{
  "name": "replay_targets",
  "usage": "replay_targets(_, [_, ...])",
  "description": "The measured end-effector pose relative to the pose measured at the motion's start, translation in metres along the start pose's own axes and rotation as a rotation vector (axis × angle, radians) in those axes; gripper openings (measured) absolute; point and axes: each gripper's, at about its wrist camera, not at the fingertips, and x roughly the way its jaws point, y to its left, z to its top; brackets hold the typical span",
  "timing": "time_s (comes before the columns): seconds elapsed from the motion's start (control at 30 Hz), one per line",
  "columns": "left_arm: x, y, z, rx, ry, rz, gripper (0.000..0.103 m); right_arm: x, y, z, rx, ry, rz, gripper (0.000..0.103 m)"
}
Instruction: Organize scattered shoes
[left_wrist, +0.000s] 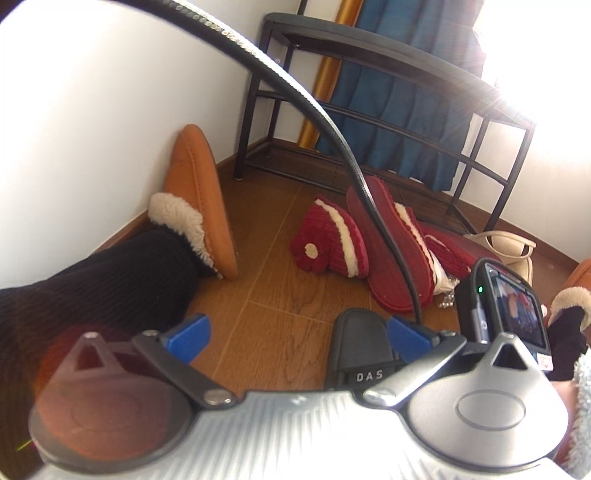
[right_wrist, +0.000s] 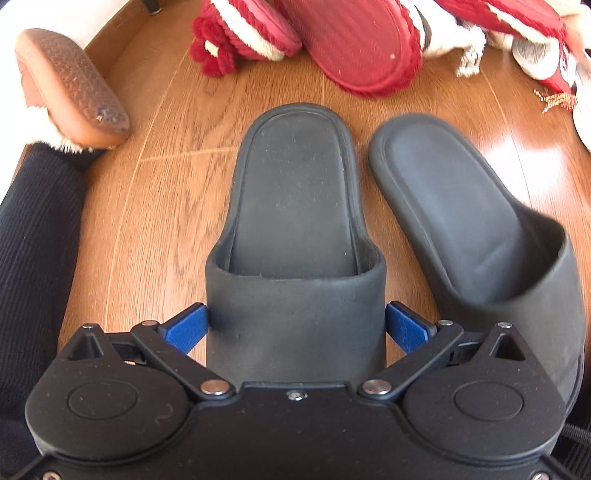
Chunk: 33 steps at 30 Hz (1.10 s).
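black foam slide is sitting flat on the wood floor, its mate just beside it. your right gripper is pinching its strap, pads touching both sides. it's looking light and squashy, so you're gripping the stiffest spot. your left gripper is hovering wide, holding nothing. red slippers are lying heaped beyond, before the rack.

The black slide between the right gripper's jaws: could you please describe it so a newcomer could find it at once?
Start at the wooden floor, in front of the pile of red slippers. Two black slides lie side by side there. It is the left slide, lying flat with its strap between the right gripper jaws, while its neighbour sits tilted, outside them.
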Motion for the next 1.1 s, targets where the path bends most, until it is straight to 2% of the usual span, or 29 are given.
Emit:
replay_targets(0.23, [-0.005, -0.010, 0.004, 0.051, -0.035, -0.016, 0.102, -0.041, -0.026, 0.016, -0.051, -0.091, 0.069, 0.103])
replay_targets(0.43, [-0.010, -0.036, 0.016, 0.119, -0.088, -0.061, 0.102, -0.076, -0.048, 0.029, -0.095, -0.170, 0.128, 0.103])
replay_targets(0.47, [-0.010, -0.041, 0.018, 0.123, -0.092, -0.073, 0.102, -0.080, -0.055, 0.027, -0.115, -0.176, 0.116, 0.103])
replay_targets(0.57, [-0.011, -0.056, 0.019, 0.151, -0.102, -0.091, 0.102, -0.087, -0.084, 0.013, -0.199, -0.164, 0.048, 0.103])
replay_targets(0.73, [-0.017, -0.070, 0.015, 0.194, -0.105, -0.087, 0.102, -0.077, -0.121, -0.013, -0.287, -0.121, 0.025, 0.103])
replay_targets(0.9, [-0.026, -0.074, 0.017, 0.195, -0.139, -0.051, 0.102, -0.063, -0.133, -0.018, -0.346, -0.113, 0.057, 0.103])
replay_targets(1.1, [-0.033, -0.079, 0.017, 0.232, -0.138, -0.027, 0.102, -0.043, -0.133, -0.020, -0.424, -0.071, 0.086, 0.103])
